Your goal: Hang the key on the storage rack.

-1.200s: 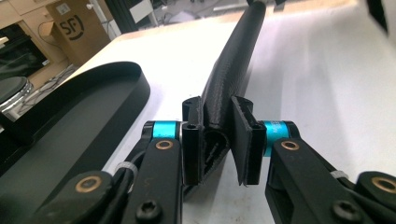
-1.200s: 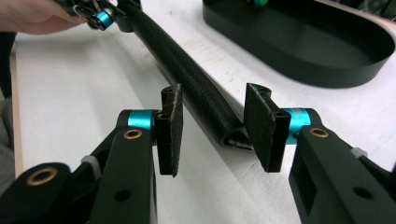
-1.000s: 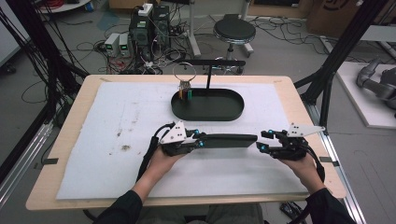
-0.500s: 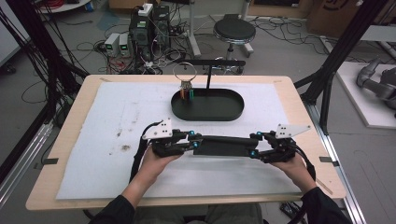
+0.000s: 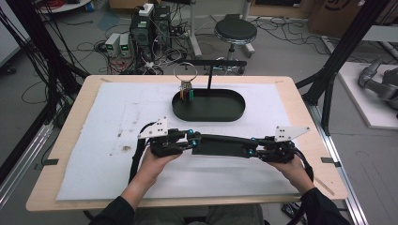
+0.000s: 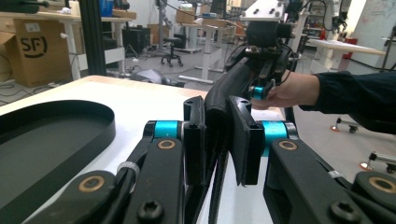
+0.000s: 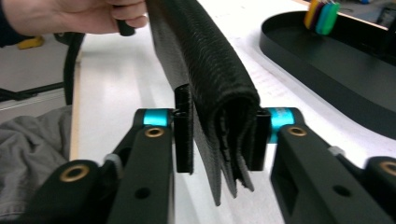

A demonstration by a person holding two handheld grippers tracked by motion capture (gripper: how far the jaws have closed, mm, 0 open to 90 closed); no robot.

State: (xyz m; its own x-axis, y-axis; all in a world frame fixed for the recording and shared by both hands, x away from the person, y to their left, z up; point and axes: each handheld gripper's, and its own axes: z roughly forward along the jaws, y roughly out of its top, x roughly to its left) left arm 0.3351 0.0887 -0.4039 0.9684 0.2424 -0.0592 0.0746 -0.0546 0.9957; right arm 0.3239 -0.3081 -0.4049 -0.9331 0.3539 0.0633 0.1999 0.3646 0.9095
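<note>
Because the white mat [image 5: 117, 122] gives a broad soft work surface over the wooden table [image 5: 309, 117], I keep the work low above its near half, well apart from the black oval tray [image 5: 209, 112] with its small coloured pieces [image 5: 187, 93] at the far side. I hold a long folded black fabric strip [image 5: 220, 144] level between both tools, so it stays stretched and folded instead of sagging open. My left gripper [image 5: 190, 138] clamps one end, jaws pressed on the folded layers. My right gripper [image 5: 253, 149] has just been closing, and its jaws now pinch the other end, probably to steady the fold for carrying.
</note>
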